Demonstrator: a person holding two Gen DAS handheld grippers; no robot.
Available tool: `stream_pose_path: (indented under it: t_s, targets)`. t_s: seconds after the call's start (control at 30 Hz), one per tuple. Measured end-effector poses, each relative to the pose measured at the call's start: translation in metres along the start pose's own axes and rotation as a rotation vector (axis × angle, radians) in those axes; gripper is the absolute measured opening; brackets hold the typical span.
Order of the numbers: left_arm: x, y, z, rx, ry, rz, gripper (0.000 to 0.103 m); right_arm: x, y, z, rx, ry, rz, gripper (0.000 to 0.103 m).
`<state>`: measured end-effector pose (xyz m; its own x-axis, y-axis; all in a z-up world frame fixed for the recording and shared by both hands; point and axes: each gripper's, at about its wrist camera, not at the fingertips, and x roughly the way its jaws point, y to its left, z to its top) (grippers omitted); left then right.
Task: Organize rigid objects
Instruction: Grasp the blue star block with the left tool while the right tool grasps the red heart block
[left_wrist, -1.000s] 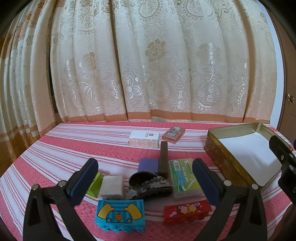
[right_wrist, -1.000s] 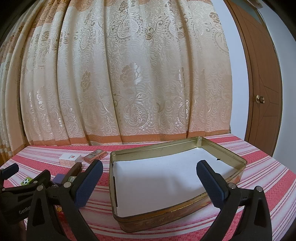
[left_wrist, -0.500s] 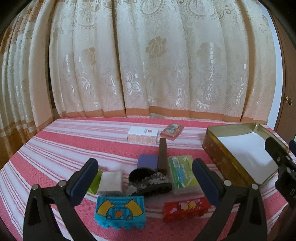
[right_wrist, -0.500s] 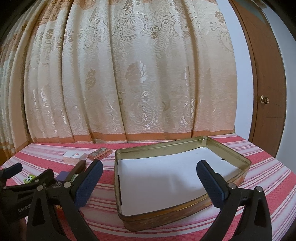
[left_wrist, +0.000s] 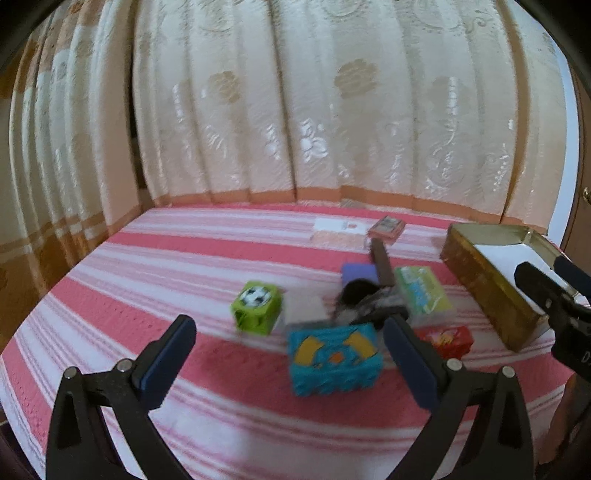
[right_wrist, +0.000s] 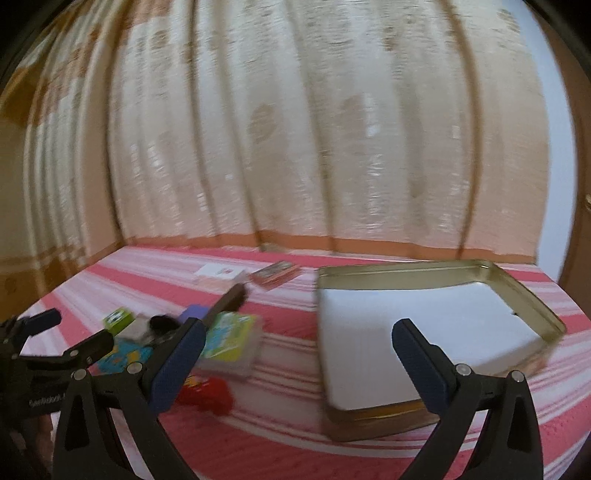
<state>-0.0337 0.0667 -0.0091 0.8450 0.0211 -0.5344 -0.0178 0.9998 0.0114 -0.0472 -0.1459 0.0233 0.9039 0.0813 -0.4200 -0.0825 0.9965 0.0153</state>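
We're at the start: both grippers, left and right, gape wide, holding nothing. Next we probably grab the blue block, mid-frame, for the tin at right.

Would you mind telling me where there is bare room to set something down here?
The tin holds only its white liner. Bare cloth lies left of the green cube and between the tin and the clutter. Around the blue block it is crowded.

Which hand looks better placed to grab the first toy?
Probably the left gripper: open, facing the blue block. The right gripper, also open, faces the gold tin.
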Motion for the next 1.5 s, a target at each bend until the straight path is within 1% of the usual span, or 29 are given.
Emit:
stream_pose_path:
  t_s: [0.1, 0.13, 0.27, 0.3, 0.33, 0.37, 0.43, 0.5, 0.53, 0.6, 0.63, 0.67, 0.7, 0.8, 0.87, 0.97, 1.07, 1.23, 1.27, 1.33, 1.43, 1.5]
  targets:
    - [0.000, 0.012, -0.007, -0.014, 0.050, -0.003, 0.102, 0.009, 0.016, -0.001, -0.056, 0.055, 0.058, 0.101]
    - [0.000, 0.017, -0.009, -0.020, 0.062, -0.004, 0.102, 0.013, 0.022, -0.001, -0.076, 0.081, 0.084, 0.099]
    - [-0.001, 0.031, -0.015, -0.040, 0.090, 0.013, 0.102, 0.029, 0.037, -0.004, -0.113, 0.172, 0.165, 0.096]
    - [-0.001, 0.033, -0.015, -0.048, 0.093, 0.010, 0.102, 0.033, 0.042, -0.005, -0.128, 0.196, 0.178, 0.095]
    - [0.001, 0.036, -0.016, -0.057, 0.101, 0.003, 0.102, 0.038, 0.048, -0.006, -0.146, 0.224, 0.188, 0.090]
    - [0.002, 0.037, -0.016, -0.063, 0.110, -0.004, 0.102, 0.043, 0.054, -0.008, -0.163, 0.255, 0.202, 0.088]
    - [0.004, 0.037, -0.017, -0.063, 0.128, -0.019, 0.102, 0.052, 0.063, -0.012, -0.190, 0.310, 0.232, 0.088]
    - [0.004, 0.035, -0.018, -0.052, 0.139, -0.023, 0.102, 0.062, 0.070, -0.016, -0.219, 0.366, 0.237, 0.086]
    - [0.004, 0.034, -0.018, -0.046, 0.139, -0.022, 0.102, 0.066, 0.072, -0.018, -0.227, 0.389, 0.238, 0.082]
    - [0.004, 0.033, -0.018, -0.041, 0.139, -0.021, 0.102, 0.074, 0.074, -0.021, -0.228, 0.436, 0.251, 0.078]
    - [0.005, 0.032, -0.017, -0.039, 0.141, -0.021, 0.102, 0.077, 0.074, -0.022, -0.223, 0.454, 0.259, 0.071]
    - [0.006, 0.031, -0.016, -0.038, 0.145, -0.025, 0.102, 0.081, 0.073, -0.024, -0.218, 0.477, 0.271, 0.066]
    - [0.007, 0.029, -0.016, -0.036, 0.151, -0.035, 0.102, 0.084, 0.071, -0.025, -0.205, 0.492, 0.283, 0.066]
    - [0.010, 0.022, -0.013, -0.032, 0.164, -0.058, 0.102, 0.081, 0.067, -0.024, -0.185, 0.487, 0.336, 0.066]
    - [0.011, 0.016, -0.012, -0.026, 0.166, -0.068, 0.102, 0.077, 0.066, -0.024, -0.188, 0.471, 0.336, 0.066]
    - [0.013, 0.008, -0.008, -0.024, 0.167, -0.093, 0.102, 0.065, 0.057, -0.019, -0.168, 0.410, 0.336, 0.066]
    - [0.019, -0.002, -0.005, -0.034, 0.181, -0.128, 0.102, 0.048, 0.042, -0.012, -0.160, 0.314, 0.293, 0.066]
    - [0.032, -0.021, -0.001, -0.029, 0.202, -0.130, 0.102, 0.031, 0.010, 0.002, -0.091, 0.200, 0.235, 0.066]
    - [0.036, -0.024, 0.000, -0.027, 0.211, -0.130, 0.100, 0.029, 0.003, 0.005, -0.073, 0.181, 0.220, 0.066]
    - [0.043, -0.029, 0.001, -0.017, 0.230, -0.112, 0.082, 0.027, -0.007, 0.008, -0.046, 0.162, 0.195, 0.066]
    - [0.054, -0.031, -0.003, -0.019, 0.274, -0.085, 0.073, 0.026, -0.017, 0.012, -0.002, 0.155, 0.183, 0.066]
    - [0.060, -0.026, -0.004, -0.050, 0.309, -0.089, 0.067, 0.025, -0.019, 0.014, 0.008, 0.145, 0.186, 0.066]
